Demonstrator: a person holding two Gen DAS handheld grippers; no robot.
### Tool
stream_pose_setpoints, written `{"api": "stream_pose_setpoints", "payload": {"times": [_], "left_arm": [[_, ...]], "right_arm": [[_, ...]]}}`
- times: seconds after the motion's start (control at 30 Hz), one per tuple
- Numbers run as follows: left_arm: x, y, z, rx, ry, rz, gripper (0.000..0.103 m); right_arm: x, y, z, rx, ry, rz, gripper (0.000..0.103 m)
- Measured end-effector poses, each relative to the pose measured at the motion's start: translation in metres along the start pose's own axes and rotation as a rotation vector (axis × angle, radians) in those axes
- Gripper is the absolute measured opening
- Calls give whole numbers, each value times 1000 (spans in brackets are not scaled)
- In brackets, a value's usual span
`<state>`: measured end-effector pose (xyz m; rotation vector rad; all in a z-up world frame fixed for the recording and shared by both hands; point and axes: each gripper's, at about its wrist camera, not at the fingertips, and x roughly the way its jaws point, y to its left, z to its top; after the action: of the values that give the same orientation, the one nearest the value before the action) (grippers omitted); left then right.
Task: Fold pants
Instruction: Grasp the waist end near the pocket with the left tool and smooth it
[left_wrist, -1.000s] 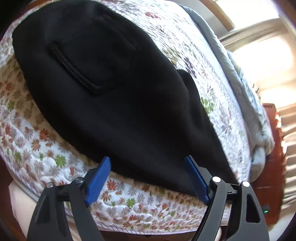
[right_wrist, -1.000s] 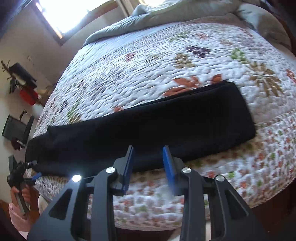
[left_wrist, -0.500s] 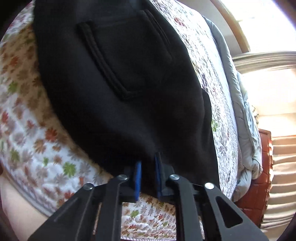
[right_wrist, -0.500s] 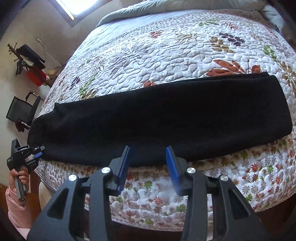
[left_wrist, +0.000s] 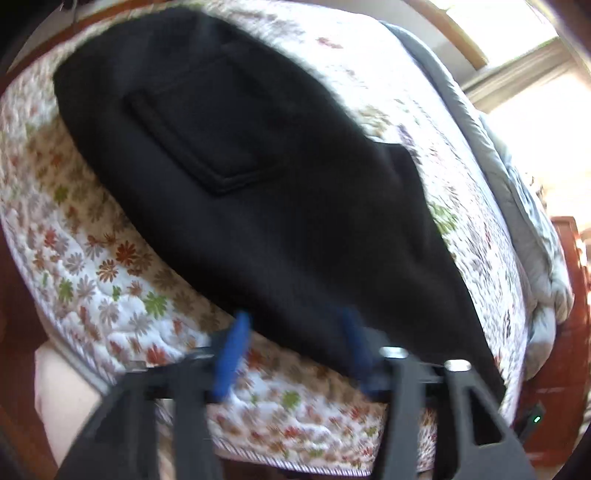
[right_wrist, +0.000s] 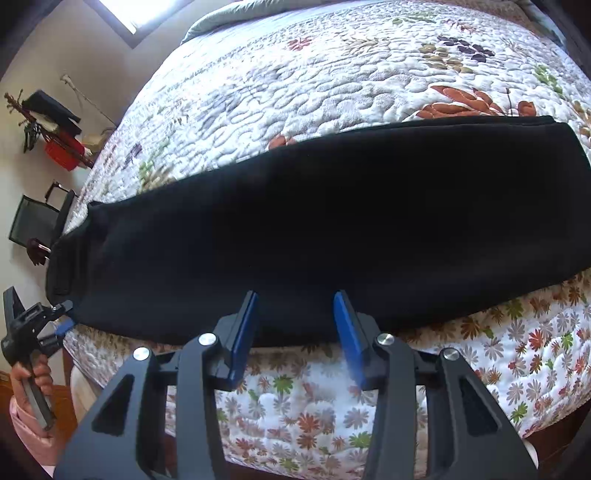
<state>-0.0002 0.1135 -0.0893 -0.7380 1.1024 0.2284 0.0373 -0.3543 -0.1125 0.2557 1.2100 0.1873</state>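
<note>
Black pants (right_wrist: 332, 229) lie folded lengthwise as one long strip across the floral quilt (right_wrist: 332, 81) of a bed. In the left wrist view the waist end of the pants (left_wrist: 258, 177) shows a back pocket (left_wrist: 207, 147). My left gripper (left_wrist: 295, 332) is at the near edge of that end. Its jaws are opening and the pads do not press the cloth. It shows again as the left gripper (right_wrist: 64, 315) in a hand at the strip's left end. My right gripper (right_wrist: 295, 306) hovers at the near edge mid-strip, jaws opening, nothing pinched.
A grey duvet (left_wrist: 535, 236) is bunched along the far side of the bed. Red-brown wooden furniture (left_wrist: 565, 332) stands beyond that. By the wall are a black chair (right_wrist: 33, 225) and a rack with a red item (right_wrist: 59, 147). The quilt's side (right_wrist: 295, 406) drops away below the grippers.
The left gripper shut on the pants' near edge, then opened and drew back. The right gripper came down closer to the pants' near edge, with its jaws a little wider.
</note>
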Motion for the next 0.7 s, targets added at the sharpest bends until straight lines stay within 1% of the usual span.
{"api": "stream_pose_setpoints", "payload": {"times": [0.07, 0.1, 0.13, 0.23, 0.3, 0.37, 0.4, 0.5, 0.53, 0.6, 0.63, 0.7], "left_arm": [[-4, -23, -7, 72, -9, 4, 59], [-2, -38, -13, 125, 2, -12, 59], [2, -52, -17, 168, 12, -22, 59], [21, -95, -30, 286, 49, -36, 60], [35, -112, -38, 328, 79, -55, 60], [51, -126, -43, 369, 97, -41, 60], [53, -127, -49, 385, 101, -34, 60], [61, -130, -55, 421, 107, -3, 61], [61, -128, -55, 428, 102, 0, 62], [60, -126, -53, 433, 101, 0, 63], [60, -126, -51, 430, 100, -4, 63], [58, -124, -50, 421, 97, -3, 64]], "right_arm": [[-12, -6, 0, 8, -29, -10, 44], [-18, -11, 0, 17, -43, -15, 48], [-26, -18, 0, 36, -57, -16, 49], [-49, -50, -1, 133, -98, -6, 52], [-62, -80, -3, 210, -118, -16, 54], [-67, -107, -7, 270, -114, -22, 56], [-67, -119, -9, 295, -111, -9, 56], [-60, -155, -14, 378, -124, 72, 56], [-55, -166, -14, 394, -142, 101, 56], [-48, -179, -13, 410, -184, 139, 52], [-46, -186, -11, 410, -204, 158, 52], [-37, -197, -6, 460, -235, 229, 54]]}}
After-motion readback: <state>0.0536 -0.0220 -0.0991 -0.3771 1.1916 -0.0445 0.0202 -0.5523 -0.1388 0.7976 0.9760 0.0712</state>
